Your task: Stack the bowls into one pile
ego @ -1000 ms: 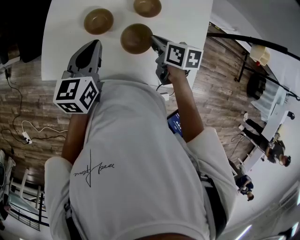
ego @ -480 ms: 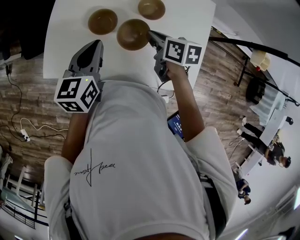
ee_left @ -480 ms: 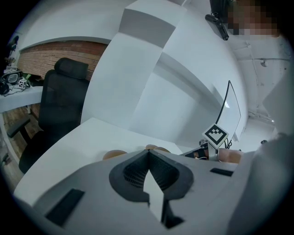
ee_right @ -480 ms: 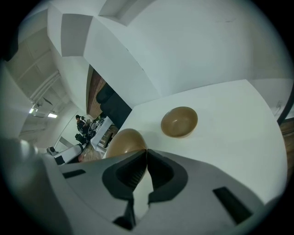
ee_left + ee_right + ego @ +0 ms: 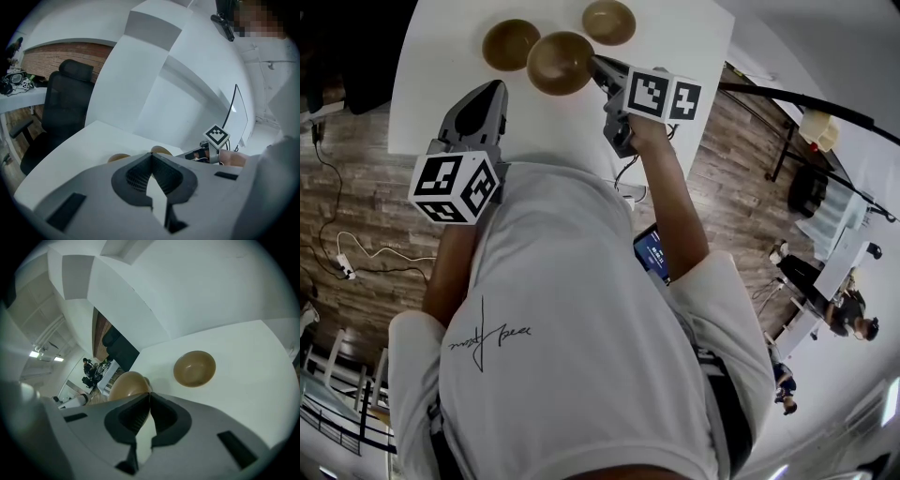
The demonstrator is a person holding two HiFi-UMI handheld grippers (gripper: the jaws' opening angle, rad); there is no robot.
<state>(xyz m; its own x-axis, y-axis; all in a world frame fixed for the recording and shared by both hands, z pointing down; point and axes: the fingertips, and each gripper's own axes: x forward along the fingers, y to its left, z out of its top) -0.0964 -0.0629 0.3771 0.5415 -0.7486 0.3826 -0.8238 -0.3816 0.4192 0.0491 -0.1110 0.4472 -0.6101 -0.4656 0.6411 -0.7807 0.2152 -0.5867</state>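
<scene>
Head view: the right gripper [image 5: 598, 69] was clamped on the rim of the carried bowl [image 5: 560, 63]. This bowl had shifted across the table [image 5: 422, 94] and now appeared edge to edge with the second bowl [image 5: 508, 43], so stacking looked imminent. The left gripper [image 5: 490, 92] sat well short of the carried bowl.

Left gripper view: jaws together, nothing between them.

Right gripper view: only this view showed the jaws pinching the rim, with the third bowl [image 5: 194, 368] resting beside the carried bowl.
</scene>
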